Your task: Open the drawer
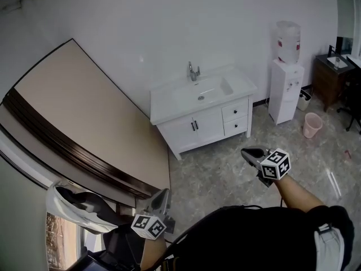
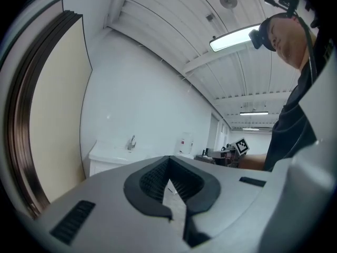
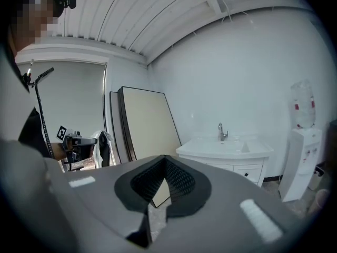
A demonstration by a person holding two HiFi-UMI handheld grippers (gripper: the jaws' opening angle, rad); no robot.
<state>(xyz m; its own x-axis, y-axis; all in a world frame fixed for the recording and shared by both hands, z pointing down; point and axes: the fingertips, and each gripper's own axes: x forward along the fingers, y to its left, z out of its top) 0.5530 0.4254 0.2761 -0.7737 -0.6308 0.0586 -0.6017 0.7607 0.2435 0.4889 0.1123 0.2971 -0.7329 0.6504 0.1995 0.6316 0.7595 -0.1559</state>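
Observation:
A white vanity cabinet [image 1: 194, 126] with a basin and tap stands against the far wall. On its right side are two shut drawers, the upper drawer [image 1: 234, 111] above the lower drawer [image 1: 235, 126], each with a small dark knob. My left gripper [image 1: 163, 192] is low in the head view, far from the cabinet, jaws shut and empty. My right gripper [image 1: 244, 150] hovers over the floor in front of the cabinet, well short of it, also shut on nothing. The right gripper view shows its closed tips [image 3: 164, 158] with the drawers [image 3: 247, 171] beyond. The left gripper [image 2: 169, 159] points level toward the vanity [image 2: 108, 159].
A large beige board [image 1: 84, 112] with a dark frame leans on the wall left of the cabinet. A water dispenser [image 1: 286, 89], a pink bin [image 1: 311, 125] and a dark desk [image 1: 333, 72] stand to the right. A chair draped with white cloth [image 1: 79, 208] is at lower left.

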